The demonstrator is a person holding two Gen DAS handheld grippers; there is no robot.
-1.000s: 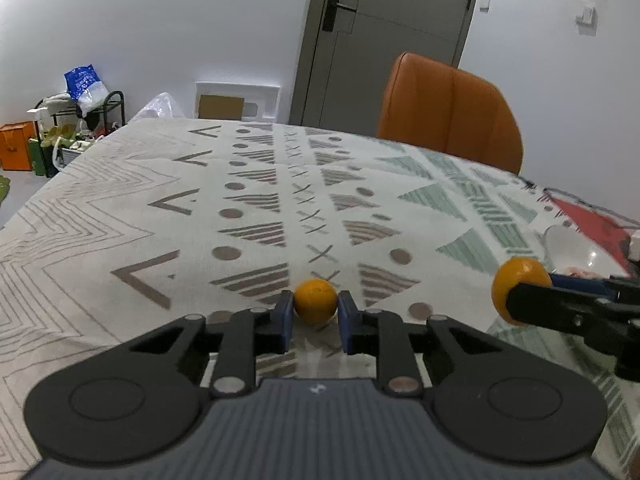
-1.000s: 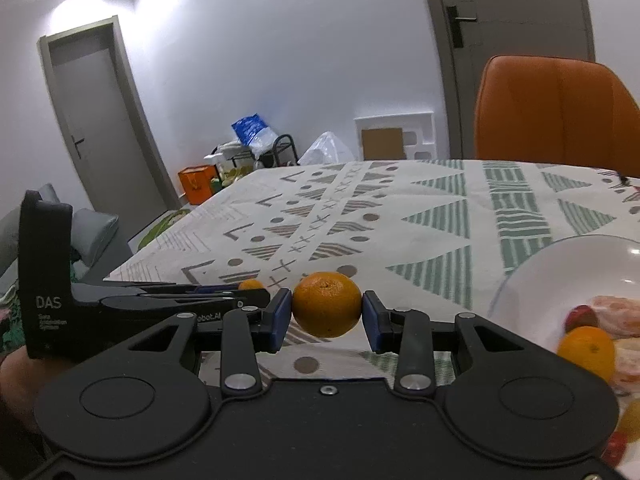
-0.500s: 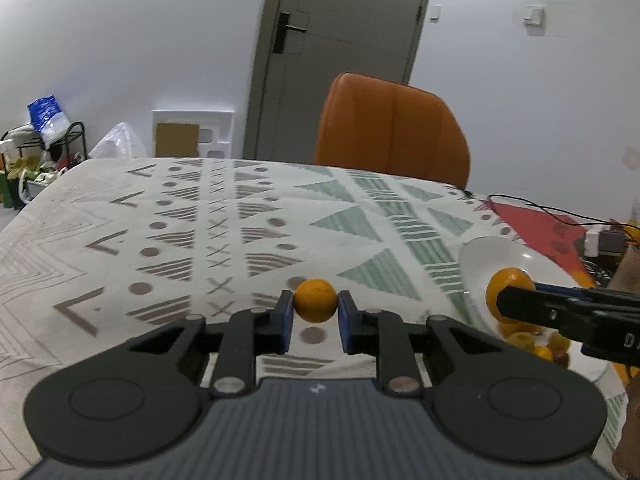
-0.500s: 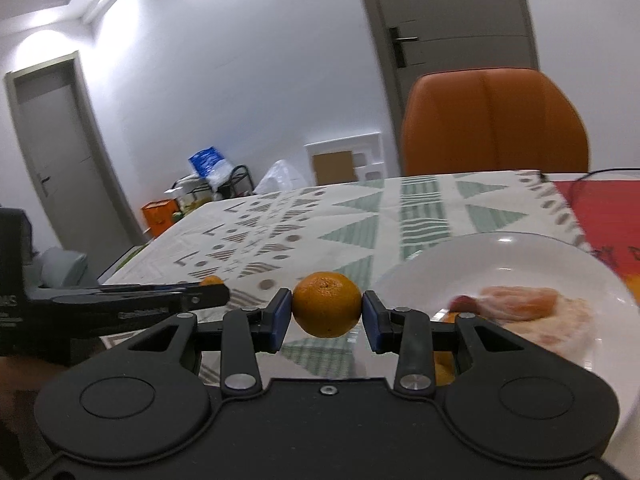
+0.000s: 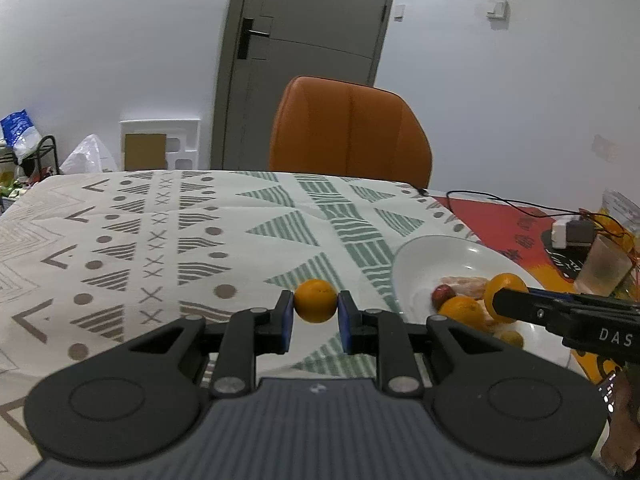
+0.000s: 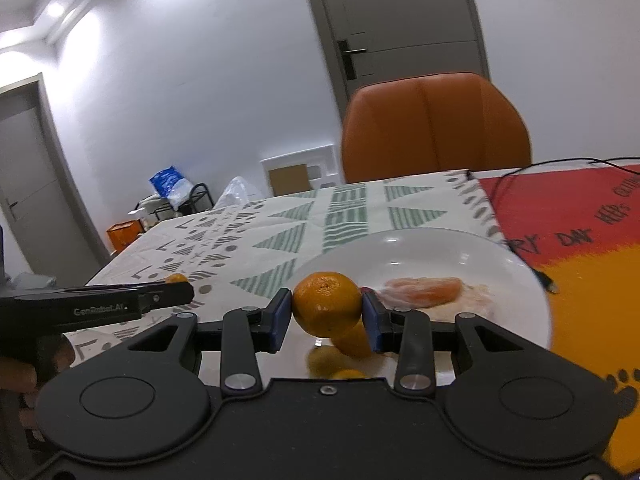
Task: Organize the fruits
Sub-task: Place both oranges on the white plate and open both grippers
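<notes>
My left gripper (image 5: 315, 315) is shut on a small orange (image 5: 315, 305), held above the patterned tablecloth just left of the white plate (image 5: 424, 256). My right gripper (image 6: 326, 320) is shut on a larger orange (image 6: 327, 310) and hangs over the near part of the white plate (image 6: 400, 248). The plate holds another orange (image 5: 462, 309), a small red fruit (image 5: 443, 292), peeled segments in clear wrap (image 6: 424, 298) and some small yellow fruits. In the left wrist view the right gripper (image 5: 505, 301) reaches in from the right with its orange (image 5: 505, 285). The left gripper (image 6: 176, 289) shows at the left of the right wrist view.
An orange chair (image 5: 350, 132) stands behind the table's far edge. A red and yellow mat (image 6: 580, 232) lies right of the plate, with a black cable (image 5: 508, 202), a charger block (image 5: 570, 234) and a plastic cup (image 5: 604, 266). A person's hand (image 6: 24, 372) holds the left gripper.
Both grippers have swung to the right across the table with their oranges. The plate has come into full view, and the right gripper now hangs over it.
</notes>
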